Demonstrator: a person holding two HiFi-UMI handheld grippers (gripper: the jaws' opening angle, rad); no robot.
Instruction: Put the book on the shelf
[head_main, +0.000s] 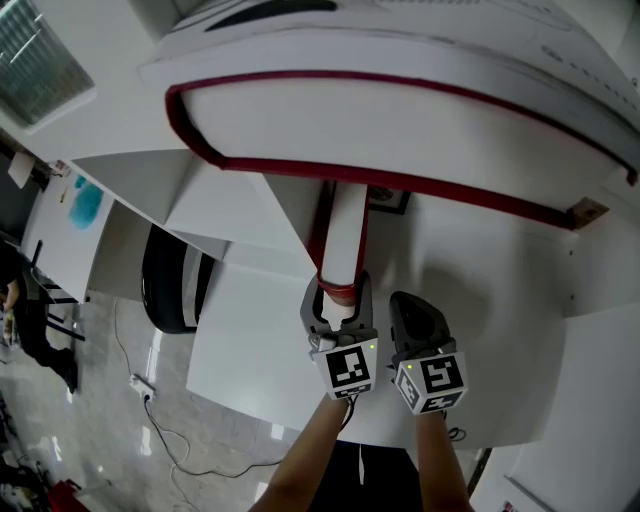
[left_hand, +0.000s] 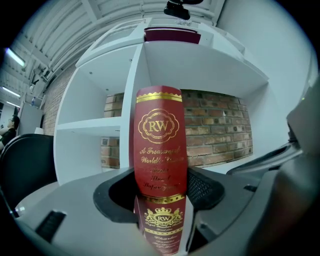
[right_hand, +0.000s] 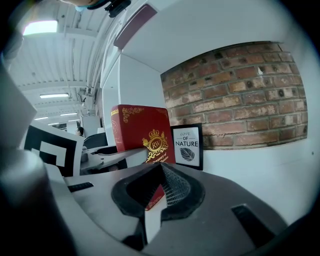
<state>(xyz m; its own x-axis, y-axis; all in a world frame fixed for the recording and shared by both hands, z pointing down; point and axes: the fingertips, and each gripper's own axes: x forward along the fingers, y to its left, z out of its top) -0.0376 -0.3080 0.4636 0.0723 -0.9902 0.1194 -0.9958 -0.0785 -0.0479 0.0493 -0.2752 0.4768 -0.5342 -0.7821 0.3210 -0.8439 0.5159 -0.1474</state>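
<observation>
Book (left_hand: 161, 145) stands upright on the shelf (head_main: 480, 250), spine out — basically placed. Left hand-held gripper (head_main: 338, 296) straddles the spine, jaws spread, probably not squeezing, just steadying it. Right hand-held gripper (head_main: 410, 302) beside it is closed on nothing, not needed.

Free: shelf bay (right_hand: 252, 172) right of book (right_hand: 142, 130) | Blocked: framed print (right_hand: 187, 146) at brick back wall (right_hand: 240, 95), divider (left_hand: 134, 75) left

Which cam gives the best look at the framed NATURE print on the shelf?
Right gripper view: the framed print shows whole and front-on, lettering legible. Head view catches only a dark corner of it from above. Left gripper view doesn't show it; the red book fills the middle.
</observation>
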